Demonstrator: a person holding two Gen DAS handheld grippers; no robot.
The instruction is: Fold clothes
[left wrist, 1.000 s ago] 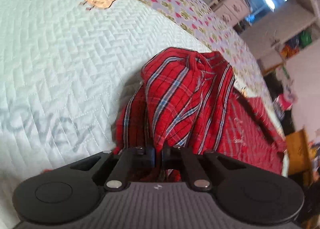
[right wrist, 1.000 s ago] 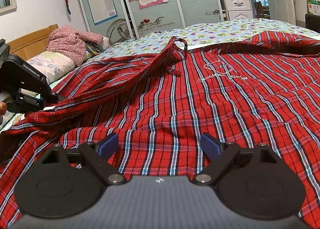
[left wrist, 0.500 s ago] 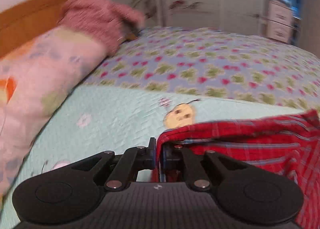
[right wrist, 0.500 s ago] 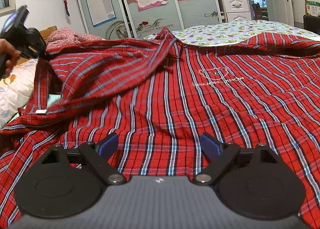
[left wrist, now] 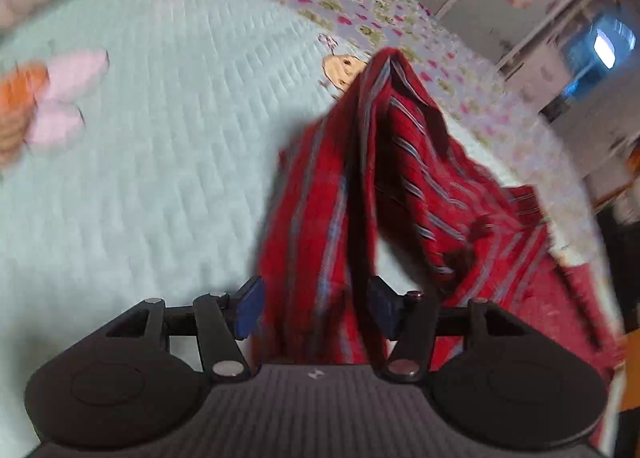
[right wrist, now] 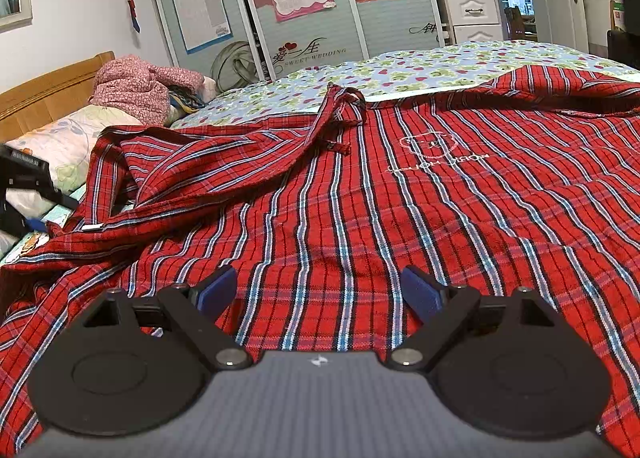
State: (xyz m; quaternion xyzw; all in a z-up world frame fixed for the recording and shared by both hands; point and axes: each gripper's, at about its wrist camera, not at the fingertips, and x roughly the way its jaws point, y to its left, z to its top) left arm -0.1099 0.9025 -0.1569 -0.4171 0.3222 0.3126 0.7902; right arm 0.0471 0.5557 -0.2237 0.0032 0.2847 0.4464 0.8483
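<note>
Spreading the red plaid garment (right wrist: pixel 360 194) flat across the bed (left wrist: pixel 160 138), left gripper (left wrist: pixel 316 312) jaws just opening off a limp fold lower centre, right gripper (right wrist: pixel 320 290) wide, empty; next likely regrasp an edge.

- Lower left of the left wrist view: bare pale quilt (left wrist: pixel 168 162), open passage.
- Centre there: red plaid garment (left wrist: pixel 320 218) hangs between the parted pads.
- Upper left of the right wrist view: pillow (right wrist: pixel 68 138) and pink bundle (right wrist: pixel 136 86) block.
</note>
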